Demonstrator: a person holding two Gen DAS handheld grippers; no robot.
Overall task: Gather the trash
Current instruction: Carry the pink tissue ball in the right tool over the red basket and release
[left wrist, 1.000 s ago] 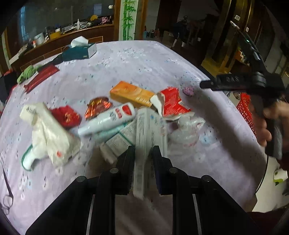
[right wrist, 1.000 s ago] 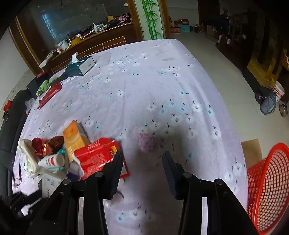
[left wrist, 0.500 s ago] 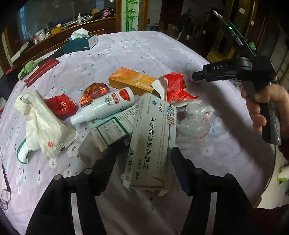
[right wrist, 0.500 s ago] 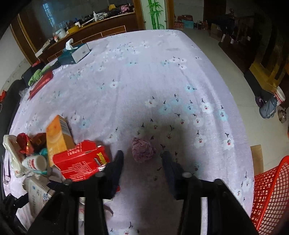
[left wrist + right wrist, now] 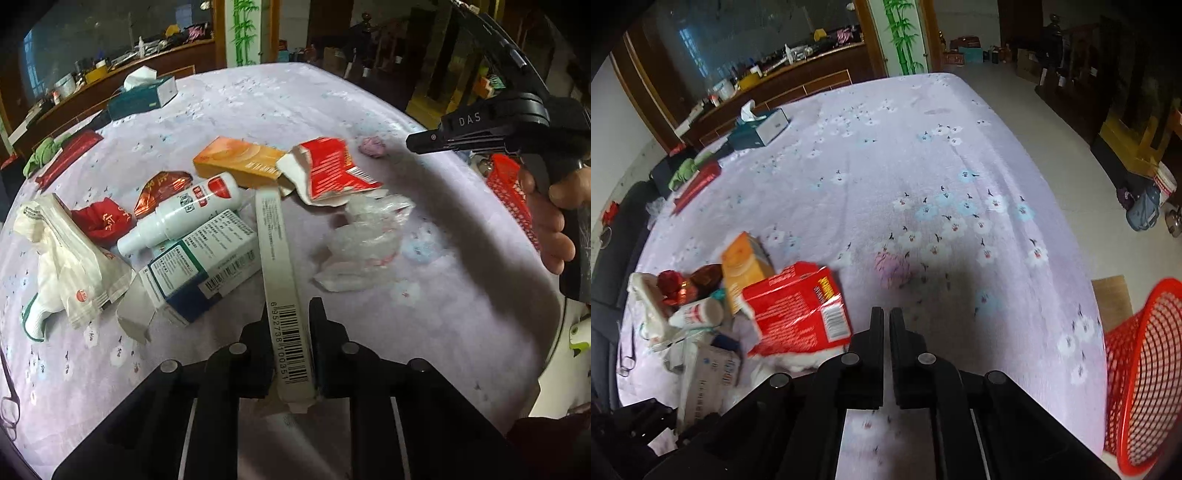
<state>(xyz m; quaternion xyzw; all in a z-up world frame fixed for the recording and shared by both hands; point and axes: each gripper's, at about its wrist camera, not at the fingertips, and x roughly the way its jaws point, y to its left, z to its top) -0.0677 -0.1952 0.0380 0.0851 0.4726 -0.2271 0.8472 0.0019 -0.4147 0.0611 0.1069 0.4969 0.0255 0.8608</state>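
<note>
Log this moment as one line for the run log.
left gripper: shut on white medicine box | right gripper: shut, empty | red basket: beside table

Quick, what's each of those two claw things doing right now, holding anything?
Left gripper: shut on the white medicine box, gripped edge-on.
Right gripper: shut, holding nothing; the pink paper wad lies ahead of it.

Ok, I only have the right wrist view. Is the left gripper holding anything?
Observer: Yes. The left gripper is shut on a white box, held edge-on with the barcode up.
Operator: Is my right gripper touching the wad?
Observer: No. From the left, the right gripper stops short of the purple wad, with a gap between them.
Operator: What's on the near side of the red box?
Observer: Crumpled clear plastic lies beside the red box.
</note>
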